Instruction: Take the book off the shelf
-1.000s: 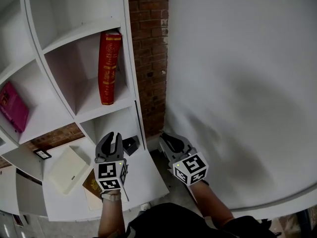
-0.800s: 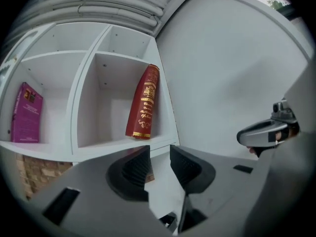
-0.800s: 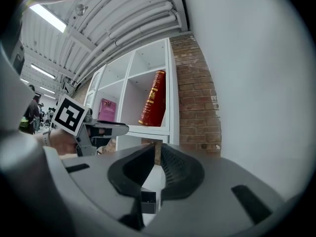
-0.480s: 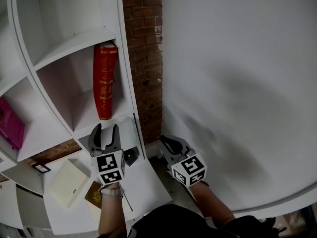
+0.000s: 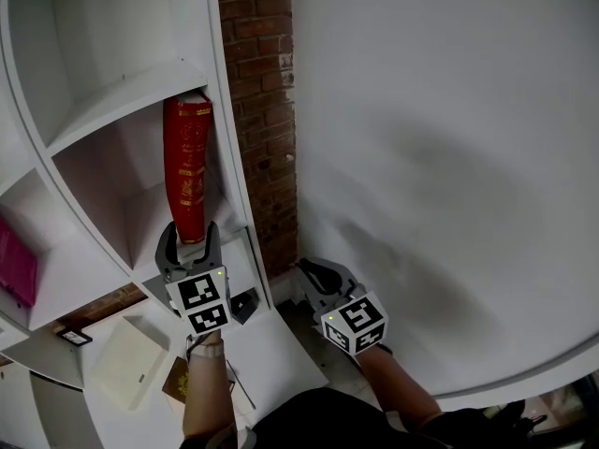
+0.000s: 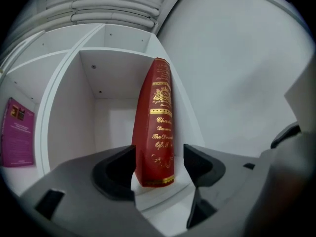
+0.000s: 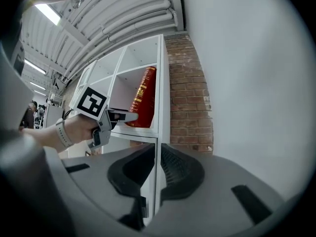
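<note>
A tall red book (image 5: 187,166) with gold lettering stands upright in a compartment of the white shelf (image 5: 122,92), leaning against its right wall. My left gripper (image 5: 188,237) is at the foot of the book. Its jaws have just been opening and stand wide on either side of the lower spine (image 6: 158,127), the pads apart from the covers. The left gripper (image 6: 159,164) points nearly level into the compartment. In the right gripper view the left gripper (image 7: 129,116) reaches the red book (image 7: 142,98). My right gripper (image 5: 307,267) hangs lower right, near the brick pillar, jaws together and empty (image 7: 158,169).
A brick pillar (image 5: 257,110) borders the shelf's right side, with a broad white wall (image 5: 440,157) beyond. A pink book (image 6: 17,132) stands one compartment to the left. On the low shelf lie a cream book (image 5: 126,361), a brown booklet (image 5: 178,386) and a small black object (image 5: 245,304).
My left gripper has risen from above the low shelf to the foot of the red book, and its jaws have opened wide. The right gripper has stayed about where it was.
</note>
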A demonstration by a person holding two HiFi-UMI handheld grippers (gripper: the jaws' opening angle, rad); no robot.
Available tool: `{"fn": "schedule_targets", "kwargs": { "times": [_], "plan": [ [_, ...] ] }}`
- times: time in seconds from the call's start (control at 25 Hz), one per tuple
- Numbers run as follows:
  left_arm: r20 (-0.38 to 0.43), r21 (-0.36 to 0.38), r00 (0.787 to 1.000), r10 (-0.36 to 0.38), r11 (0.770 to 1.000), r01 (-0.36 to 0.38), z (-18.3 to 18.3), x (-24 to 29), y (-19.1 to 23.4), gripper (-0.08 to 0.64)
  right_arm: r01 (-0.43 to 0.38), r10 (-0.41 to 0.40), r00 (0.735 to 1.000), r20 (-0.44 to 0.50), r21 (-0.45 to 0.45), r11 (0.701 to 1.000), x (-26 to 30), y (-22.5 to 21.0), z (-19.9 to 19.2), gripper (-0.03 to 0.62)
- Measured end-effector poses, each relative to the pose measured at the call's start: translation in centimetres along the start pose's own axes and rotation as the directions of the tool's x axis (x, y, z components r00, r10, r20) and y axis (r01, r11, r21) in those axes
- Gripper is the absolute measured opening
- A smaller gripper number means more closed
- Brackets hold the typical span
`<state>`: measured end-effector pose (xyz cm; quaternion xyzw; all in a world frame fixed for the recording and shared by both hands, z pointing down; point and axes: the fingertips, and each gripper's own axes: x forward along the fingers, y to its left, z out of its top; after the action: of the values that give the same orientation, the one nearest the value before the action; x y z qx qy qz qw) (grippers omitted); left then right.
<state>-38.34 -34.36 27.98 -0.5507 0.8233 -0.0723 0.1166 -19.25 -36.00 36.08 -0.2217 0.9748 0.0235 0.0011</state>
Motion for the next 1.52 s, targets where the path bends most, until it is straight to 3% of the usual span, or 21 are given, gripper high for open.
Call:
{"fn": "schedule_targets", "kwargs": {
  "times": [0.56, 1.52],
  "plan": [
    [-0.024, 0.05, 0.998, 0.06, 0.997, -0.059, 0.7, 4.2, 0.6, 0.288, 0.048, -0.048, 0.999, -0.019, 0.022, 0.999, 0.6, -2.7, -0.5, 0.031],
    [-0.023, 0.057, 0.995, 0.1, 0.993, -0.099, 1.2, 0.0, 0.5, 0.244, 0.017, -0.016, 1.0, -0.014, 0.037, 0.999, -2.6, -1.9, -0.9, 0.03]
  ]
}}
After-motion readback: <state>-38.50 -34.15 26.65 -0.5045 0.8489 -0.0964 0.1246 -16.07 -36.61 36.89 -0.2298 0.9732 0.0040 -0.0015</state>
